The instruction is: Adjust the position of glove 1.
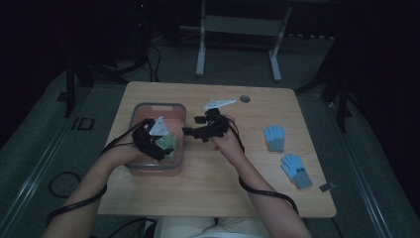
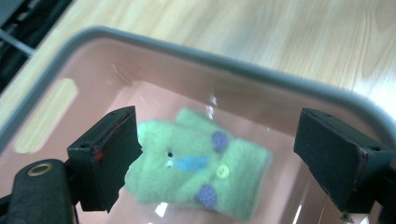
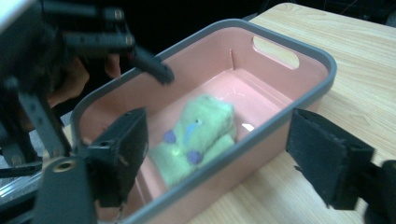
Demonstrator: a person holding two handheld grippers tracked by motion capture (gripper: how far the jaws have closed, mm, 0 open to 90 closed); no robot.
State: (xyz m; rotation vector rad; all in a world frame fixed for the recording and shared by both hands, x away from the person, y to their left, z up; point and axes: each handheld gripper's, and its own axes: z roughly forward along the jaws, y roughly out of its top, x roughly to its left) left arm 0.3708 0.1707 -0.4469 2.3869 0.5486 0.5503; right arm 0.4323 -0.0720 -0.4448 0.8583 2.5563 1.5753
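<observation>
Left jaws: stand wide apart, nothing pressed between them; in the left gripper view the green glove (image 2: 198, 165) lies below and between the two black pads, clear of both.
Left gripper (image 1: 157, 141): hangs over the near end of the pink bin (image 1: 142, 110), held in the person's left hand (image 1: 121, 153), a cable trailing back along the forearm.
Right jaws: also wide, with nothing gripped; the right gripper view looks between them at the bin's long wall and the glove beyond.
Right gripper (image 1: 190, 131): just outside the bin's right wall, over the table (image 1: 223, 188), pointing toward the bin, held in the right hand (image 1: 229, 144).
Green glove: lies flat on the bin's floor, toward the near end, with purple patches, a blue mark and a small yellow button on its upper face.
Pink bin: grey-rimmed, with a handle slot in its end wall, on the left half of the wooden table.
Blue gloves: one (image 1: 274, 137) and another (image 1: 297, 170) lie on the table's right side, near each other, well apart from the bin.
White piece (image 1: 219, 103): lies on the table behind the right gripper.
</observation>
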